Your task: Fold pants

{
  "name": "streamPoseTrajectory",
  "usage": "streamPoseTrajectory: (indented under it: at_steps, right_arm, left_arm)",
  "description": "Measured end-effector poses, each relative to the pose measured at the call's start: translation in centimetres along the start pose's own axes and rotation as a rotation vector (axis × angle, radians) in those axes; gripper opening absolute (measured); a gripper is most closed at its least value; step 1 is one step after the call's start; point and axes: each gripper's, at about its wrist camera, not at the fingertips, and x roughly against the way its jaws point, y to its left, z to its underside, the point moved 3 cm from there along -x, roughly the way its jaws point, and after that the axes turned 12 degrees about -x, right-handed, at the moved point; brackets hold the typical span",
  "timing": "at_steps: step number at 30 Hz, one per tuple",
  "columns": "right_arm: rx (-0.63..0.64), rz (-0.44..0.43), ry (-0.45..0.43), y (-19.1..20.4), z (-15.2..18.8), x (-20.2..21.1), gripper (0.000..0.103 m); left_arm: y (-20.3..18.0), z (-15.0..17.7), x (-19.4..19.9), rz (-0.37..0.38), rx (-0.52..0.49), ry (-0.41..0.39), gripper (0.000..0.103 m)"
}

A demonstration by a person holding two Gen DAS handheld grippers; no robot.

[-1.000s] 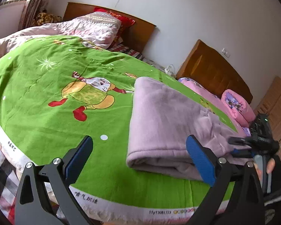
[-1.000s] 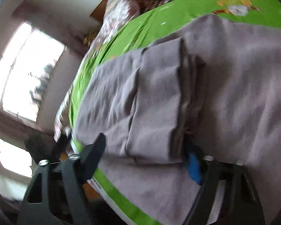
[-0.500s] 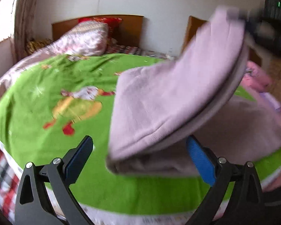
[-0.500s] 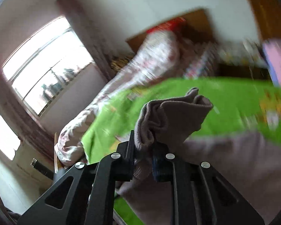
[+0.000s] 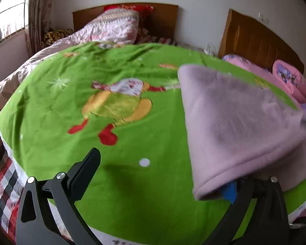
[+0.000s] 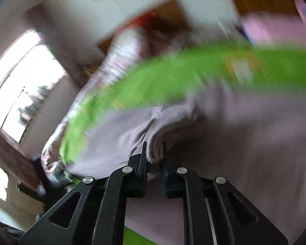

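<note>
Right wrist: right claw (image 6: pixel 154 157) pinches the pants (image 6: pixel 244 143).

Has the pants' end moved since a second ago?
Yes. The pants end, clamped in the right gripper, now lies folded over, nearer the cartoon print.

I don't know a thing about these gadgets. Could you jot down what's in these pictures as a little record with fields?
Setting: bedroom, bed with a wooden headboard
Surface: green blanket with a cartoon print
Garment: lilac pants, folded over, lying on the blanket
Right gripper: shut on a bunched edge of the pants
Left gripper: open, holding nothing; the near fold of the pants drapes over its blue-padded finger
Background: patterned quilt, pink bedding, window
Picture quality: right wrist view is blurred
</note>
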Motion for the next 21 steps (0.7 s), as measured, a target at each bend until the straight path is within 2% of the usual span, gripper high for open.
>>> streamPoseTrajectory:
  at_steps: [5, 9, 12, 14, 21]
  right_arm:
    - [0.013, -0.048, -0.041, 0.4, 0.3, 0.0, 0.013]
    - [0.062, -0.091, -0.075, 2.0, 0.2, 2.3, 0.013]
    - [0.071, -0.073, -0.034, 1.3, 1.2, 1.8, 0.013]
    - [0.01, -0.051, 0.015, -1.4, 2.0, 0.5, 0.013]
    - [0.053, -0.052, 0.001, -0.8, 2.8, 1.4, 0.013]
  left_arm:
    - [0.3, -0.1, -0.2, 0.006, -0.02, 0.019, 0.102]
    - [0.5, -0.1, -0.1, -0.004, 0.017, 0.026, 0.102]
    - [0.8, 0.1, 0.1, -0.008, 0.04, 0.014, 0.102]
    - [0.3, 0.0, 0.1, -0.024, 0.011, 0.023, 0.102]
    - [0.2, -0.1, -0.1, -0.031, -0.038, 0.037, 0.102]
